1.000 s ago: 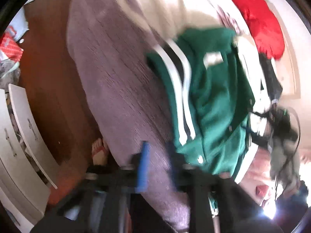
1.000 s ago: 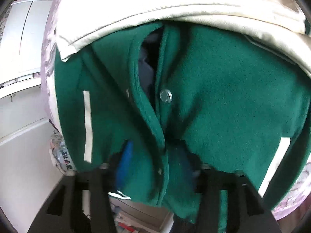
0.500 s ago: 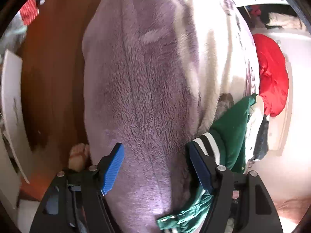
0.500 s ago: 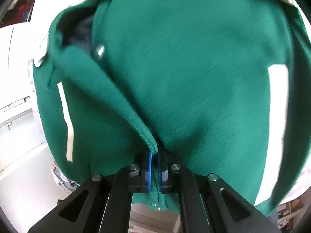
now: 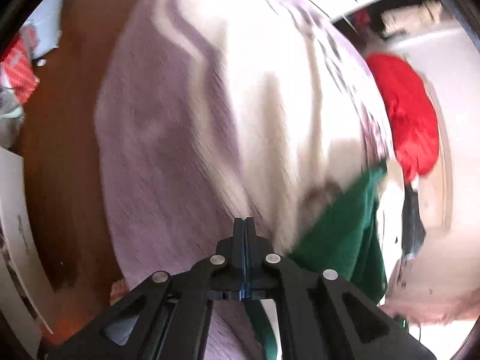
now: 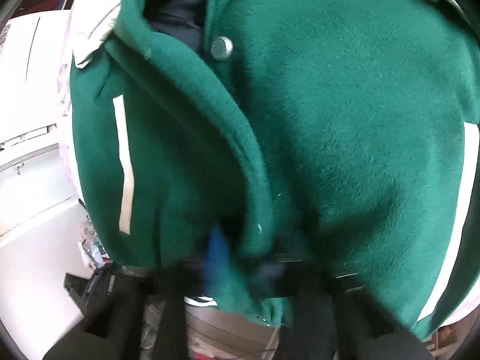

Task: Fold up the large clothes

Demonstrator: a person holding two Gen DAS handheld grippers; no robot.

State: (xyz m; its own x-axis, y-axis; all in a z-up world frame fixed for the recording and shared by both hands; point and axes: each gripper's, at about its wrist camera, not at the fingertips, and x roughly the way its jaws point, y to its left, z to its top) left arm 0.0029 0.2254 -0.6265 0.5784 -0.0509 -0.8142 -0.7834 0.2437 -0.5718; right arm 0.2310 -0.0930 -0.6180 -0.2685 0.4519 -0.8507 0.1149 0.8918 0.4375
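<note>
Green fleece jacket [image 6: 330, 120], pinched by right hand-held gripper [image 6: 240, 252]; left hand-held gripper [image 5: 244, 225] closed, over plush blanket [image 5: 168, 150]

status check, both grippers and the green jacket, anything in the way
Left gripper jaws shut, empty, over the purple blanket. Right gripper shut on green jacket front edge. Nothing blocking.

Jacket [image 6: 330, 138] draped over near right edge of blanket-covered bed [image 5: 186, 138]. Floor [image 5: 69, 150] left of bed. Cushion [image 5: 408, 114] far right beyond jacket. Cabinet [image 6: 27, 96] left of jacket in right wrist view.
</note>
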